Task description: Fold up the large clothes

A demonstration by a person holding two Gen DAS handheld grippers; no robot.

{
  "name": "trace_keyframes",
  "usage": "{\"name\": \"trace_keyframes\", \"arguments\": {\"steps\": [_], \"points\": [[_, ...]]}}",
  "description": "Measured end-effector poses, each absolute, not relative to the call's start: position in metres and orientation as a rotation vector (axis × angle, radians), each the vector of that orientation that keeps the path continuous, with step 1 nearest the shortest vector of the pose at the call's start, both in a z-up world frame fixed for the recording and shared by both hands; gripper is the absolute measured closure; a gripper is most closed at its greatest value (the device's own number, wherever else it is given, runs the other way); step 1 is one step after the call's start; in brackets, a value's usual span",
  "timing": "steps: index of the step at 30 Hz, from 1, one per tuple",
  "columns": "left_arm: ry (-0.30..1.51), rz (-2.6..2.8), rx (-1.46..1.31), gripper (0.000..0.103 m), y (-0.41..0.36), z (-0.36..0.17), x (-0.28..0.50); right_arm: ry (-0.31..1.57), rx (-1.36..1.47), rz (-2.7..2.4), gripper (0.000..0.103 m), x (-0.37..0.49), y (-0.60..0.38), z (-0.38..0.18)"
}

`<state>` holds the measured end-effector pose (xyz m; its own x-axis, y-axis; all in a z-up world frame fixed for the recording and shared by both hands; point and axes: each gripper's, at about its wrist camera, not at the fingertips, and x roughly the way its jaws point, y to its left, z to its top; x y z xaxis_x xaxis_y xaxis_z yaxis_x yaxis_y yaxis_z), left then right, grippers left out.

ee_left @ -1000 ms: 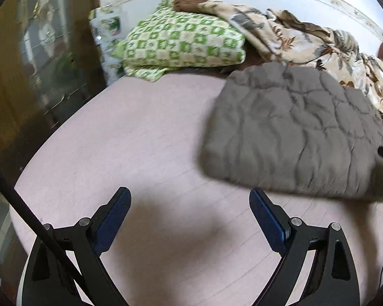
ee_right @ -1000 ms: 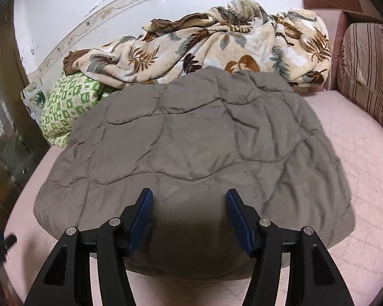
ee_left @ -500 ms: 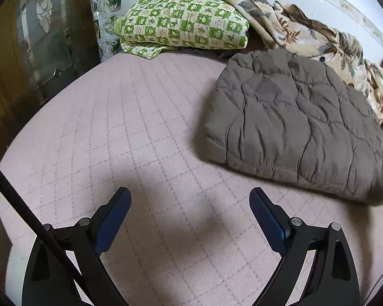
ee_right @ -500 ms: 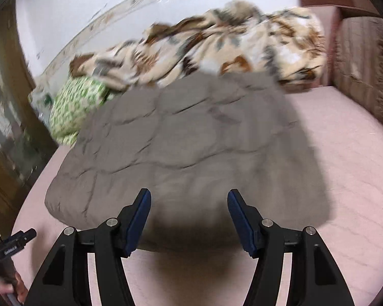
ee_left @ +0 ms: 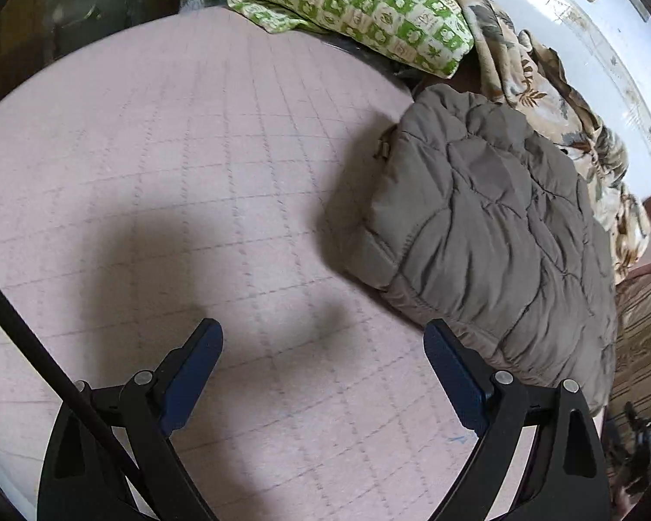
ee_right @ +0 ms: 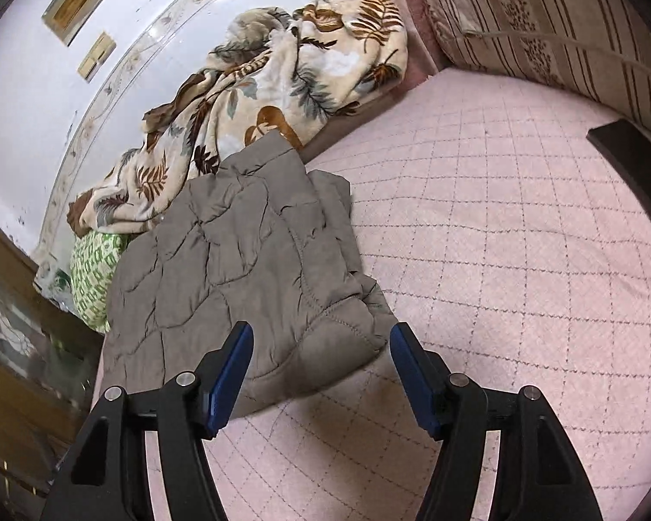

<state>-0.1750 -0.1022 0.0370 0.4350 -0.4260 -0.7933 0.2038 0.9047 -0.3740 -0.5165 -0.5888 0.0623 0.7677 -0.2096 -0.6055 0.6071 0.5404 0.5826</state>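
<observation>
A grey-brown quilted jacket (ee_left: pixel 490 234) lies folded into a thick rectangle on the pink quilted bed cover (ee_left: pixel 186 165). It also shows in the right wrist view (ee_right: pixel 247 269). My left gripper (ee_left: pixel 321 338) is open and empty, above the bed cover, to the left of the jacket's near corner. My right gripper (ee_right: pixel 321 343) is open and empty, with the jacket's near right corner between its fingers but apart from them.
A green-and-white patterned pillow (ee_left: pixel 360 4) and a beige leaf-print blanket (ee_right: pixel 282 69) lie behind the jacket by the wall. A striped cushion (ee_right: pixel 555 30) stands at the right. A dark wooden cabinet (ee_right: pixel 17 347) is at the left.
Both grippers have pulled back and turned. The left view has swung so the jacket sits further right. The right view now looks at the jacket's right corner and more bed cover.
</observation>
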Motion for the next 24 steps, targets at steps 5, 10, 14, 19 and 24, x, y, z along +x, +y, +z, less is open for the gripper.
{"name": "trace_keyframes", "arguments": {"steps": [5,10,14,19,24], "points": [[1.010,-0.442,-0.269,0.009,-0.111,0.044,-0.172,0.475,0.977,-0.499,0.028,-0.515,-0.596,0.050],[1.021,-0.490,-0.374,0.009,-0.109,0.043,-0.162,0.462,1.075,-0.480,0.027,-0.509,-0.601,0.034],[1.046,-0.498,-0.447,0.009,-0.107,0.037,-0.150,0.455,1.119,-0.484,0.025,-0.501,-0.600,0.025],[1.048,-0.498,-0.457,0.009,-0.111,0.036,-0.144,0.442,1.168,-0.510,0.020,-0.496,-0.604,0.016],[1.053,-0.498,-0.471,0.009,-0.118,0.032,-0.136,0.426,1.215,-0.514,0.019,-0.492,-0.607,0.008]]}}
